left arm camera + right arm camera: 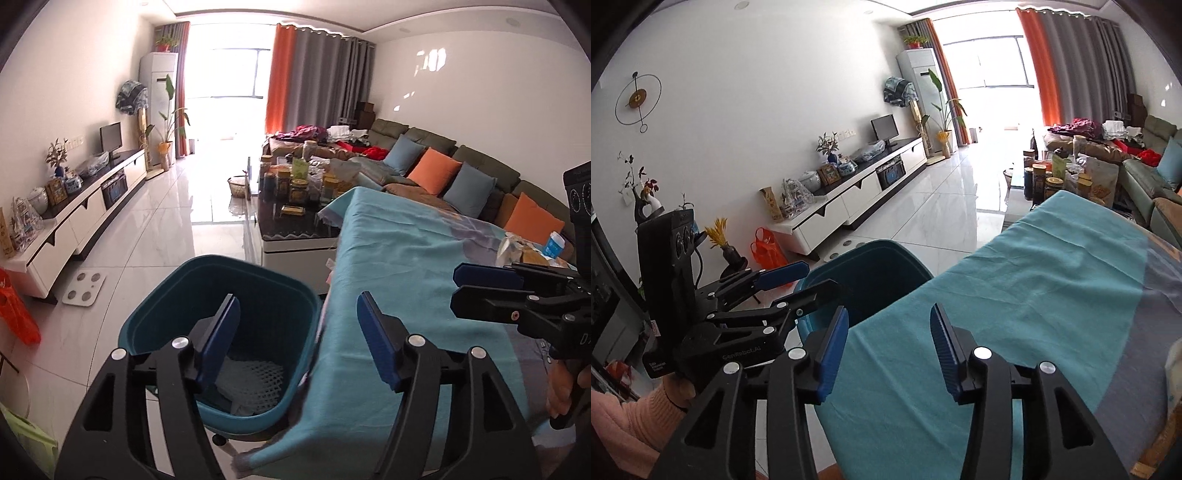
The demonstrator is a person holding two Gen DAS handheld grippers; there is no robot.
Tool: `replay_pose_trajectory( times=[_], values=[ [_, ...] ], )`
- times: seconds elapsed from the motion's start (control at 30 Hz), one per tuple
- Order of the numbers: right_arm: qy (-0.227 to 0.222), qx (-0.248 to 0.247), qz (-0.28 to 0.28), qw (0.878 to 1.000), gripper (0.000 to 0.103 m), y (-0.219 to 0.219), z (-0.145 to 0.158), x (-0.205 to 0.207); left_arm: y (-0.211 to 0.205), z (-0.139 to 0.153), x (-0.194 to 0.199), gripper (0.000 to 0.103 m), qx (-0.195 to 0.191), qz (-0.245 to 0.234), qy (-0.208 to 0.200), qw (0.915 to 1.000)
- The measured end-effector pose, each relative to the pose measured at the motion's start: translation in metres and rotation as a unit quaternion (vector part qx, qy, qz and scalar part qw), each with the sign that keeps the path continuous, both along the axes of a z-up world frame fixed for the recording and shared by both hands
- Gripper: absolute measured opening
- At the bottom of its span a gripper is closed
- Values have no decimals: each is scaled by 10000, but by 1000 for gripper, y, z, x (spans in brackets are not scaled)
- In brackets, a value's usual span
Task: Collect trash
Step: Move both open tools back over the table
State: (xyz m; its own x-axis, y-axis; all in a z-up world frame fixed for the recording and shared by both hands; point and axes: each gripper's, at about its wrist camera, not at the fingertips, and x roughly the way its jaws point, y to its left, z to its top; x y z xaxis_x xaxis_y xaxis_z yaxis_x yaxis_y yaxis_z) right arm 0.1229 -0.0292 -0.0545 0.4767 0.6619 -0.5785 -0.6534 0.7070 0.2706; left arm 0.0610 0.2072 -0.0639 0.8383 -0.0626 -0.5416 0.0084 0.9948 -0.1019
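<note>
A teal trash bin (155, 332) (871, 266) stands on the floor against the edge of a table covered with a teal cloth (406, 258) (1034, 277). White foam netting (255, 380) and crumpled paper lie in the bin. My left gripper (297, 297) (820, 277) hovers over the bin's rim, open and empty. My right gripper (889, 310) (456, 290) is above the cloth beside the bin, jaws apart with nothing between them. Crumpled wrappers (524, 247) and a blue-and-white container (554, 245) lie at the table's far right.
A black coffee table (295, 221) crowded with jars stands beyond the cloth-covered table. A sofa with cushions (436, 170) runs along the right wall, a white TV cabinet (74, 221) along the left. A bathroom scale (83, 288) and an orange bag (18, 314) are on the floor.
</note>
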Motion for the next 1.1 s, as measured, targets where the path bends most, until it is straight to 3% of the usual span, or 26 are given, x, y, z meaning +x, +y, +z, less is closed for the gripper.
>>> replay_pose_trajectory(
  times=[0.37,0.83,1.1],
  values=[
    [-46,234,-1275,9916,44,-118,8,-29,-101,10,5,67,-42,-1271,-97,9918],
    [-126,298,-2900,9565,44,-250,5,-65,-239,1,40,67,-325,-2697,230,9621],
    [-58,372,-3415,9391,44,-297,-7,-73,-277,-2,49,69,-367,-3109,417,9488]
  ],
)
